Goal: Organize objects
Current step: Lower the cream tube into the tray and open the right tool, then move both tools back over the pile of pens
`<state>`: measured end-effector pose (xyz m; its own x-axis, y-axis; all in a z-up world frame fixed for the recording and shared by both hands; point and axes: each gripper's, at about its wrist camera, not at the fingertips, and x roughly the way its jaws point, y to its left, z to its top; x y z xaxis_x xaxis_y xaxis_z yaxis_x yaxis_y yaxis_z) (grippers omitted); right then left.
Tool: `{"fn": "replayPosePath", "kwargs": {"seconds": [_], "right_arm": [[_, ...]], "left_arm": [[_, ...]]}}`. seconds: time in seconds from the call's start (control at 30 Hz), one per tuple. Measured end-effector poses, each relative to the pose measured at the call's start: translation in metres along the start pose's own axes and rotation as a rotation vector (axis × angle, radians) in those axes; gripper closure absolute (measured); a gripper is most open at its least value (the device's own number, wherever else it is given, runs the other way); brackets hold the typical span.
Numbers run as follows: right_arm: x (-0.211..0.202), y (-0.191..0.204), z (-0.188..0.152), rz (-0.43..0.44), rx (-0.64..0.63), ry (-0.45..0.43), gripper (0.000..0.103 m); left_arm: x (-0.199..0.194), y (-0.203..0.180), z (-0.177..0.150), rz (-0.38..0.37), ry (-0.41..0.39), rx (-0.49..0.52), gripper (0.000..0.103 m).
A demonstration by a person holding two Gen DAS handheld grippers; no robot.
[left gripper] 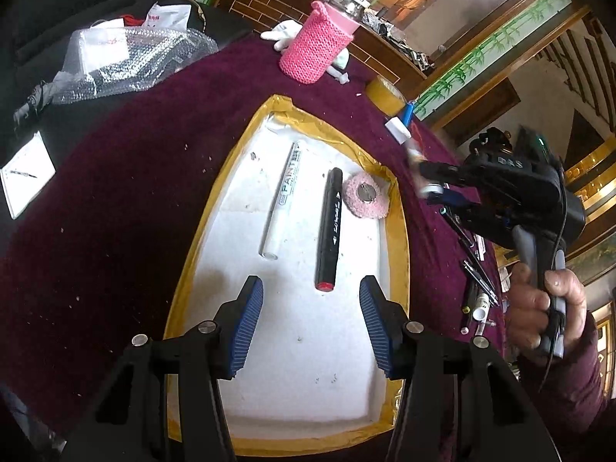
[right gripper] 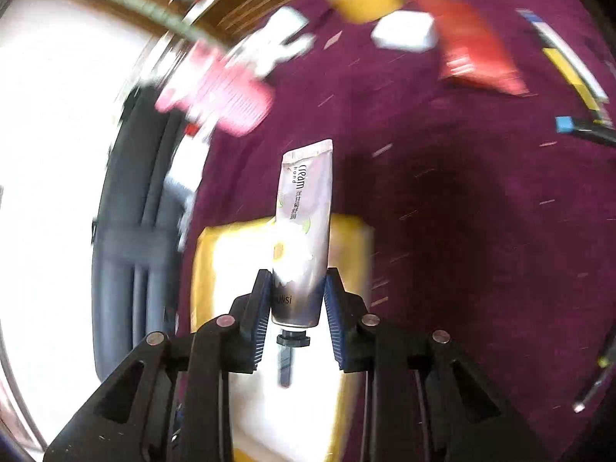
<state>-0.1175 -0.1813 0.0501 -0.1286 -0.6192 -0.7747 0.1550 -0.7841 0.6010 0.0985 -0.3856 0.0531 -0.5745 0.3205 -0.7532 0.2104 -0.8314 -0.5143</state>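
The right hand-held gripper [right gripper: 294,300] has its pads squeezed onto a hand cream tube [right gripper: 304,227], gripped near the cap end, over the edge of the white tray [left gripper: 304,365] on the bench [left gripper: 127,200]. I'd lower it flat into the bare patch of foam, alongside the others, before letting go. The left hand-held gripper [left gripper: 311,323] hovers half open with nothing in it. In the tray: one white paint pen [left gripper: 283,200], one black marker [left gripper: 330,227], one pink roll [left gripper: 365,195].
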Motion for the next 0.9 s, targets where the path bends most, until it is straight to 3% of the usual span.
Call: {"fn": "replayPosePath", "kwargs": {"seconds": [0.17,0.37,0.57,0.63,0.77,0.83,0.9], "right_arm": [[0.057,0.038,-0.010,-0.050,-0.078,0.096,0.078],[0.101,0.054,-0.013,-0.193,-0.117,0.173,0.076],[0.108,0.058,-0.015,-0.177,-0.107,0.224,0.068],[0.093,0.060,-0.015,-0.178,-0.107,0.192,0.068],[-0.006,0.042,-0.048,-0.251,-0.160,0.038,0.061],[-0.049,0.043,-0.053,-0.345,-0.219,-0.102,0.061],[-0.098,0.043,-0.065,-0.491,-0.296,-0.285,0.060]], "left_arm": [[-0.014,0.005,-0.003,0.011,-0.020,-0.009,0.057],[-0.028,0.021,-0.005,0.019,-0.045,-0.046,0.056],[-0.032,0.028,0.000,0.005,-0.057,-0.067,0.055],[-0.031,0.025,0.002,-0.002,-0.060,-0.057,0.055],[-0.026,0.011,0.008,-0.025,-0.059,-0.019,0.051],[-0.020,-0.003,0.011,-0.041,-0.049,0.014,0.051],[-0.017,-0.019,0.012,-0.050,-0.047,0.063,0.051]]}}
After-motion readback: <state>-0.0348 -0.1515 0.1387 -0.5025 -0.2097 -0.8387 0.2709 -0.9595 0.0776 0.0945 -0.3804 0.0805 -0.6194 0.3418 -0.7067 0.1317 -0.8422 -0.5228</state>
